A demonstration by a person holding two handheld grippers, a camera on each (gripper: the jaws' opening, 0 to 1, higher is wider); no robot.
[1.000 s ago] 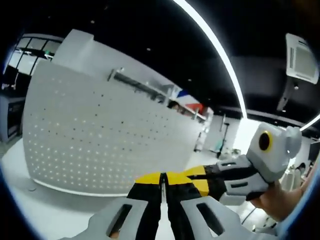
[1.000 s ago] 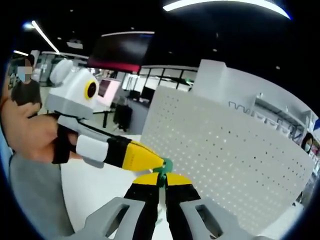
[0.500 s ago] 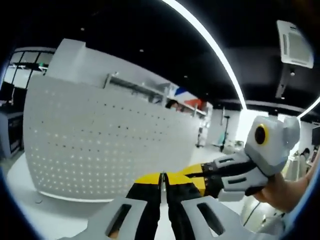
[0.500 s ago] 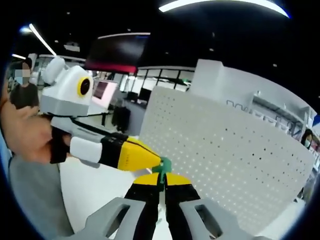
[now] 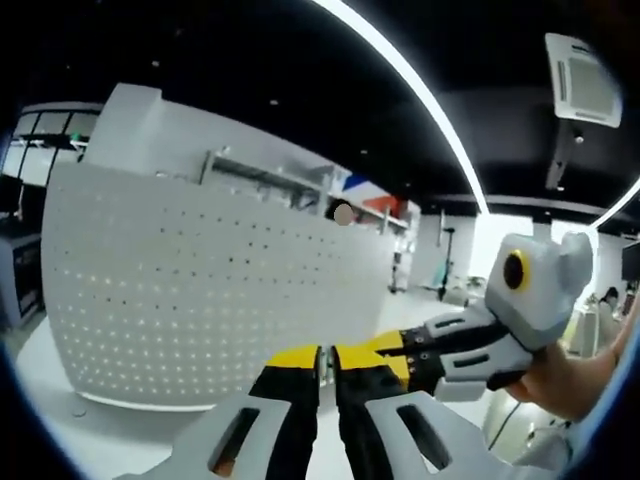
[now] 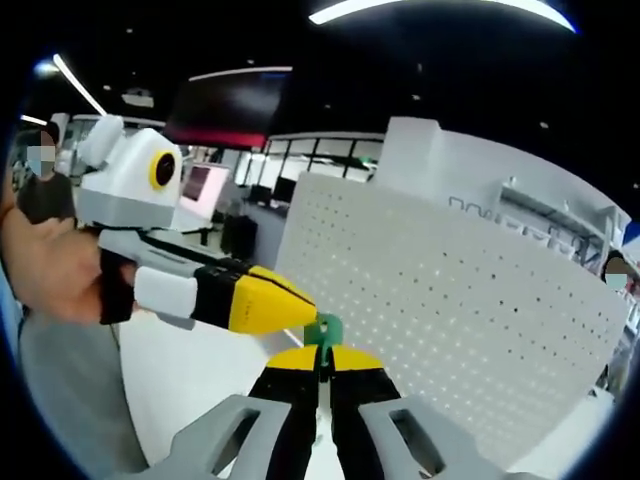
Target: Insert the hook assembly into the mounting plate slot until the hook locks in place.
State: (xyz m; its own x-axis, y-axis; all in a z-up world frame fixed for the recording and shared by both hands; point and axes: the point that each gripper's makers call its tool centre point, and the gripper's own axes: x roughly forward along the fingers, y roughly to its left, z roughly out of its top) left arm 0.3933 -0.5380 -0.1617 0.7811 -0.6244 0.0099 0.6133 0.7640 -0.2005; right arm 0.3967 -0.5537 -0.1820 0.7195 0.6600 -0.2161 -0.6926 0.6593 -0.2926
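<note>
An open lab or workshop hall: black ceiling with strip lights (image 5: 420, 90), an air-conditioning cassette (image 5: 587, 80), glass partitions (image 6: 310, 160), white pegboard (image 6: 440, 310).

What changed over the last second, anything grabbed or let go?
Little. In the right gripper view, the left gripper has edged slightly off the small green part, a thin gap now showing between them. The right gripper stays shut on that green part. Nothing newly grabbed. The white pegboard is unchanged; both cameras have drifted a little.

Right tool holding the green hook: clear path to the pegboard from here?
Probably yes. The right tool pinches the green hook; the pegboard stands ahead-right with nothing between. The left tool sits beside it.
</note>
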